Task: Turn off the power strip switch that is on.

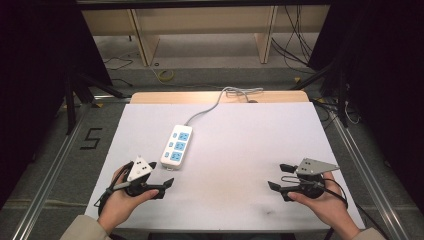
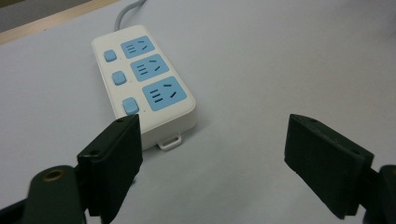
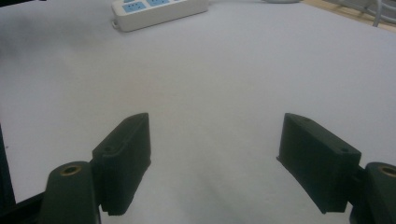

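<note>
Centrally, bare white table [image 1: 240, 150]; power strip [image 1: 177, 145] just beyond left gripper [image 1: 161, 176]; right gripper [image 1: 278, 176] near right edge; both jaws spread.

power strip [image 1: 177, 146]: white, three blue sockets, three blue switches
pose: flat, face up
place: just beyond left claw [image 1: 161, 176]

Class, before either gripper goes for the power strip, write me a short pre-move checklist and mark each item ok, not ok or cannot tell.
1. Left gripper open and holding nothing: ok.
2. Right gripper open and holding nothing: ok.
3. Power strip lies flat on the white table, sockets up: ok.
4. All three sockets free of plugs: ok.
5. Cable runs off the far edge without crossing either gripper's path: ok.
6. Strip switched off or unpowered: cannot tell.
</note>
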A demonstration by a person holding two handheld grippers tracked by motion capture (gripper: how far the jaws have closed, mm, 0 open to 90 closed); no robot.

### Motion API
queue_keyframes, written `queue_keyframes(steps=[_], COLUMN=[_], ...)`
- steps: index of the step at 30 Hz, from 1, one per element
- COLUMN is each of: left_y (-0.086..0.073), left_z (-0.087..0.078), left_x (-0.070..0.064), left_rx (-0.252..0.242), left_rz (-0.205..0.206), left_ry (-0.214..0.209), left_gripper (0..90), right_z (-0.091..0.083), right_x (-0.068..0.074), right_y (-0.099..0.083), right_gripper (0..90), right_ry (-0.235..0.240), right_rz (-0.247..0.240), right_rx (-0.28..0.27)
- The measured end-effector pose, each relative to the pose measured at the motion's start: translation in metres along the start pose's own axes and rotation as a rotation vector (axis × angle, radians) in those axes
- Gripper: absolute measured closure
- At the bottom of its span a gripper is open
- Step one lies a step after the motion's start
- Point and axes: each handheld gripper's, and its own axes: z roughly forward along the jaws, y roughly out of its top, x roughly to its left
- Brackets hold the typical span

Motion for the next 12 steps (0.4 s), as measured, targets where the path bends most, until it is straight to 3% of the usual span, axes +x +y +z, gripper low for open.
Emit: queue_keyframes(steps=[12], left_y=[0.0007], left_z=[0.0019], left_x=[0.0004], left_rx=[-0.001], left_rz=[0.007], left_ry=[0.004], left_gripper=[18.8], right_z=[-0.0021], right_x=[-0.0001], right_y=[0.0002], right_gripper=[25.5], right_ry=[-0.003], right_rz=[-0.004], right_rx=[-0.005])
